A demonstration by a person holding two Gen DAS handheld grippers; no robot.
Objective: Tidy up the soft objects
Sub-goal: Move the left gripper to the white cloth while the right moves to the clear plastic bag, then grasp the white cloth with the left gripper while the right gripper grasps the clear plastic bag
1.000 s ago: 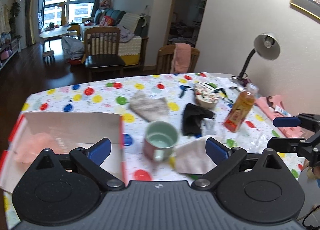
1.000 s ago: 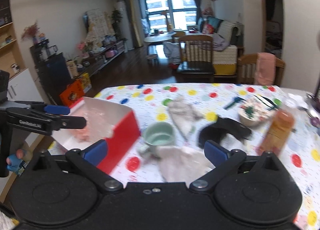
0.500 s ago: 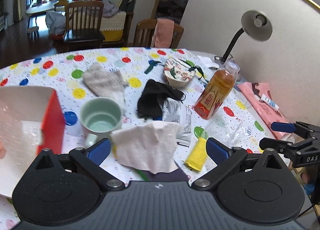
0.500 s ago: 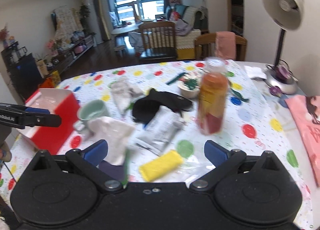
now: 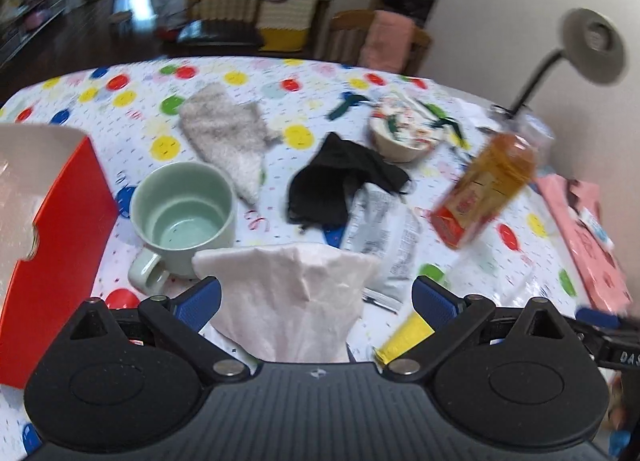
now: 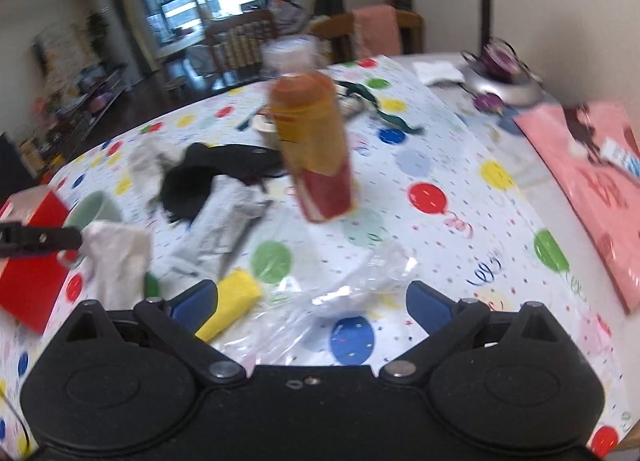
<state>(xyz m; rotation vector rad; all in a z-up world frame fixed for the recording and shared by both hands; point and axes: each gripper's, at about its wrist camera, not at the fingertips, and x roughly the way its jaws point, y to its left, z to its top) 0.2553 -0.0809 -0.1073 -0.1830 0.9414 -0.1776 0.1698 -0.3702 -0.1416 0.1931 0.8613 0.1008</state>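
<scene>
My left gripper (image 5: pixel 316 299) is open, its jaws wide on either side of a crumpled white cloth (image 5: pixel 296 297) that lies between them on the polka-dot table. Beyond it lie a black cloth (image 5: pixel 340 181) and a grey fuzzy cloth (image 5: pixel 228 137). A yellow soft roll (image 5: pixel 404 335) lies by the left gripper's right finger. My right gripper (image 6: pixel 312 301) is open over a clear plastic bag (image 6: pixel 352 289), with the yellow roll (image 6: pixel 232 303) at its left finger. The white cloth (image 6: pixel 116 257) and black cloth (image 6: pixel 200 185) show at its left.
A red box (image 5: pixel 48 245) stands at the left. A green mug (image 5: pixel 184 209), a silver packet (image 5: pixel 384 229), an orange bottle (image 5: pixel 484 197), a patterned bowl (image 5: pixel 404 133), a desk lamp (image 5: pixel 592 49) and a pink bag (image 6: pixel 592 165) crowd the table.
The left gripper has moved down and forward, so the white cloth now sits between its open jaws. The right gripper has moved lower and to the right, over the plastic bag.
</scene>
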